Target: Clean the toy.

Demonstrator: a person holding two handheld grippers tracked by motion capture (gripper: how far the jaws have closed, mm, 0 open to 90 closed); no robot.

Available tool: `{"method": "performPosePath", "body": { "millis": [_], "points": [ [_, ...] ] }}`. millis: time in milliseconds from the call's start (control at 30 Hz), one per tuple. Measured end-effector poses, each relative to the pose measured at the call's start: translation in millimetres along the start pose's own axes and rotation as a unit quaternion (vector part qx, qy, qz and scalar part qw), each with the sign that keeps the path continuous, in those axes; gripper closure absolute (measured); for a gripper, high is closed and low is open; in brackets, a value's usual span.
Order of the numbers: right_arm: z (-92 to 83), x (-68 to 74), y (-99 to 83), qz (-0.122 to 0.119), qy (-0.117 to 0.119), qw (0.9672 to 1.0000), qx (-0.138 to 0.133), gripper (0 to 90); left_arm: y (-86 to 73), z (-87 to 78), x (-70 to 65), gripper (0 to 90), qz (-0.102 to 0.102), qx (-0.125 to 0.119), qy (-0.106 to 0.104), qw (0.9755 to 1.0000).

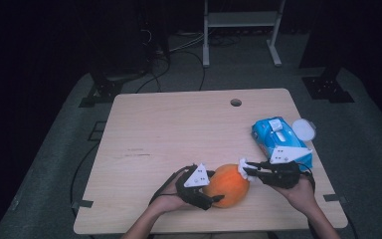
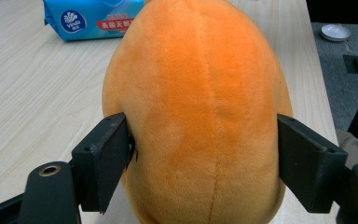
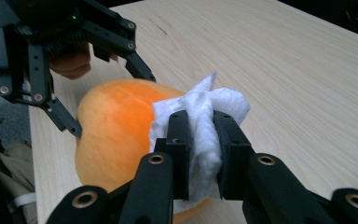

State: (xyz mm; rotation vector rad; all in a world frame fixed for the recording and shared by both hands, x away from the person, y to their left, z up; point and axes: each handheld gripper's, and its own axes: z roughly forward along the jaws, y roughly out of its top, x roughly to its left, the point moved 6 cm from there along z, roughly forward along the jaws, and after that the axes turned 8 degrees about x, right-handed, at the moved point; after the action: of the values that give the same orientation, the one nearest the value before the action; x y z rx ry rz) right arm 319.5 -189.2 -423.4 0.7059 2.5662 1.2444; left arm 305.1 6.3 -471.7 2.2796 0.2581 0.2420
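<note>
1. We take the orange plush fruit (image 1: 227,184) as our landmark. It lies on the wooden table (image 1: 179,129) near the person's edge, between the two hands.
2. Left gripper (image 1: 210,195): its jaws stand on either side of the fruit's broad body. In the left gripper view the left jaw touches the plush and dents it slightly; the right jaw sits at the surface, and we cannot tell whether it presses. We read this as a loose steadying hold.
3. Right gripper (image 1: 245,171): clamped narrow on a crumpled white wipe (image 3: 200,135). The wipe rests against the fruit's upper right flank, on the side away from the left gripper.
4. Key relation: the fruit lies straight ahead of the left gripper (image 2: 205,154), its long axis running away along the jaws' line, with the narrower end pointing towards the far side of the table. From the high view that axis slants from near left to far right.
5. The right hand is the one placed to work; we judge that the coming stroke will drag the wipe along the fruit's seam (image 2: 214,140), following the long axis.
6. A blue pack of wipes (image 1: 278,139) lies beyond the fruit to its right, well apart, with a small white lid (image 1: 304,129) just beside it.
</note>
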Motion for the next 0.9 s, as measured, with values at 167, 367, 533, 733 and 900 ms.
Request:
{"method": "performPosePath", "body": {
  "millis": [167,367,533,733,900],
  "points": [
    [2.0,-6.1,-5.5,0.008,-0.001,0.9999,0.005,76.8,0.3,-0.4,1.5,23.3,-0.005,-0.004,0.0,1.0],
    [1.7,-13.1,-19.4,0.018,-0.008,0.9995,0.025,76.9,0.1,-0.4,3.7,23.1,-0.013,-0.007,0.0,0.9999],
    [2.1,9.4,-2.1,-0.015,0.012,0.9998,0.011,76.9,1.1,1.0,2.9,23.3,-0.017,-0.005,0.0,0.9998],
    [7.2,12.5,6.2,-0.029,0.009,0.9995,0.012,76.8,0.6,-0.5,3.2,23.7,-0.014,-0.005,-0.003,0.9999],
    [2.5,-7.8,-10.2,-0.007,-0.012,0.9996,0.024,76.8,2.3,-0.8,5.5,23.4,-0.021,-0.013,-0.004,0.9997]
  ]
}}
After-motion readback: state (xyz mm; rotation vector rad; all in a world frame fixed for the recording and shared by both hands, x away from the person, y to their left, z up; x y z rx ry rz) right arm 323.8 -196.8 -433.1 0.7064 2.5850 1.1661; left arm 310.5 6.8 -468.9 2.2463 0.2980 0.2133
